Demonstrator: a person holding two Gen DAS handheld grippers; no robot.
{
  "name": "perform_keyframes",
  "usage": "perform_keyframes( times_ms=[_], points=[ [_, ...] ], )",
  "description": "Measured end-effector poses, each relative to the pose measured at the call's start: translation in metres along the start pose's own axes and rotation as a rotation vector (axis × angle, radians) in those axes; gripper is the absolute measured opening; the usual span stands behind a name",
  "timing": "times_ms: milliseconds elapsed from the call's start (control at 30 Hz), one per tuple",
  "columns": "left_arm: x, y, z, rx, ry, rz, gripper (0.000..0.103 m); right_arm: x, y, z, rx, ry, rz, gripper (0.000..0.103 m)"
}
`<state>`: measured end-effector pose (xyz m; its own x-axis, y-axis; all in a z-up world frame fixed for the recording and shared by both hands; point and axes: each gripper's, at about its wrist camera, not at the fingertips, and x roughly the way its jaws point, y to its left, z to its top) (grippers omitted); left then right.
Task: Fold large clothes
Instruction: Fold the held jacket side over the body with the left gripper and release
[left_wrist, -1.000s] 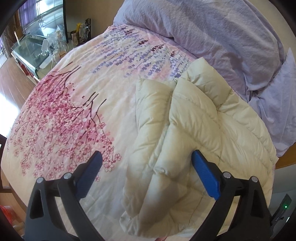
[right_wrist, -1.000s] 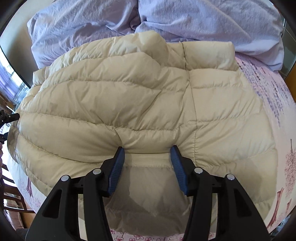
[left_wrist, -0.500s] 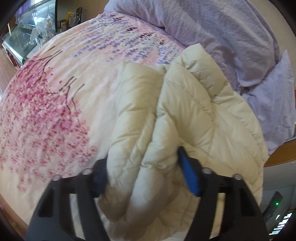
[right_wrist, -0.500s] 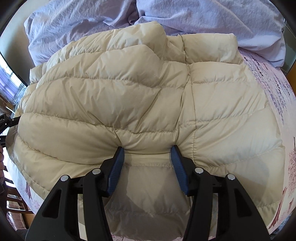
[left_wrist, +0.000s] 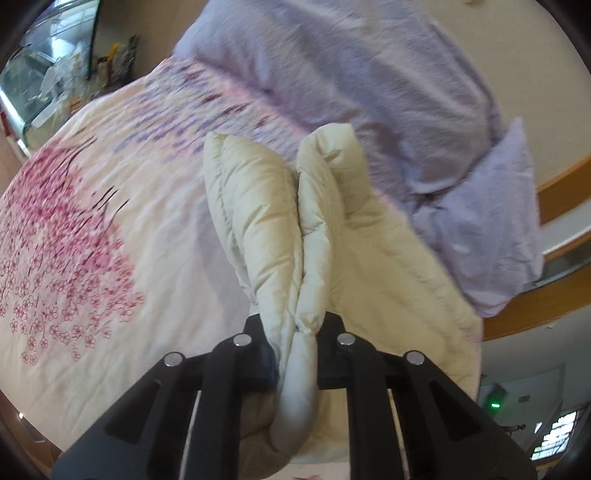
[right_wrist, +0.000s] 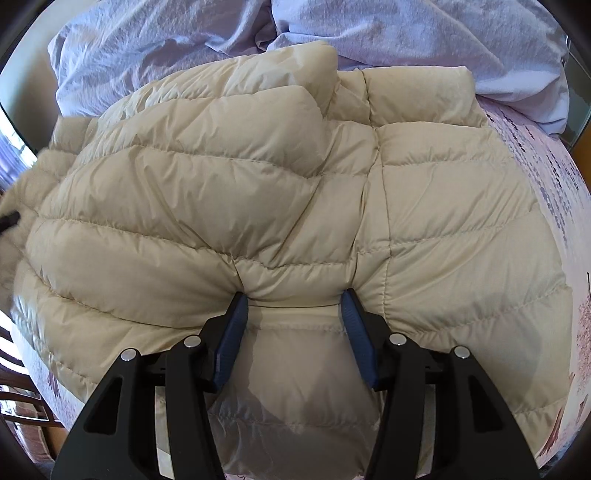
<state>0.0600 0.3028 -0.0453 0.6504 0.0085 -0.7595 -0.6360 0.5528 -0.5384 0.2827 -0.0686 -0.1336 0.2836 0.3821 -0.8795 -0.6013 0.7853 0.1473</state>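
- The cream down jacket (right_wrist: 288, 206) lies on the flowered bedspread (left_wrist: 85, 229), its far edge up against the heap of lilac bedding (right_wrist: 369, 33) at the head of the bed.
- Seen from the left wrist, one side of the jacket is gathered into two puffy ridges that rise off the bedspread and run straight into the left gripper (left_wrist: 297, 328).
- The left gripper's jaws have just been closing, and they now stand narrow, pinching that doubled fold of padding between them.
- In the right wrist view, the right gripper (right_wrist: 293, 310) is about half spread, its blue pads (right_wrist: 236, 325) pressing into the quilted near side, with a bulge of jacket pushed up between them. I judge it a clamp on the thick layer, though how deep the bite goes is hidden.
- Risk one: the shell looks slick and the filling springy, so the narrow left pinch may hold only the outer skin, and the fold could slide free if lifted fast.
- Risk two: if the left side is carried over while the right hand pulls unevenly, the layers may shear and the fold land crooked.
- Risk three: trapped air may puff the jacket open again once it is let go.
- Risk four: the far edge could snag the lilac bedding and drag it along.
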Motion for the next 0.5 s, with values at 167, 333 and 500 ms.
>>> perform_keyframes(
  times_ms=[167, 333, 500],
  points=[
    [-0.021, -0.045, 0.001, 0.045, -0.026, -0.11, 0.013, 0.001, 0.0, 0.001, 0.004, 0.0, 0.002, 0.055],
    [-0.036, -0.094, -0.006, 0.089, -0.017, -0.233, 0.012, 0.002, 0.002, 0.002, 0.0, 0.0, -0.001, 0.055],
    [-0.038, -0.148, -0.02, 0.149, 0.022, -0.336, 0.012, 0.004, 0.004, 0.005, -0.007, 0.001, -0.004, 0.055]
  ],
)
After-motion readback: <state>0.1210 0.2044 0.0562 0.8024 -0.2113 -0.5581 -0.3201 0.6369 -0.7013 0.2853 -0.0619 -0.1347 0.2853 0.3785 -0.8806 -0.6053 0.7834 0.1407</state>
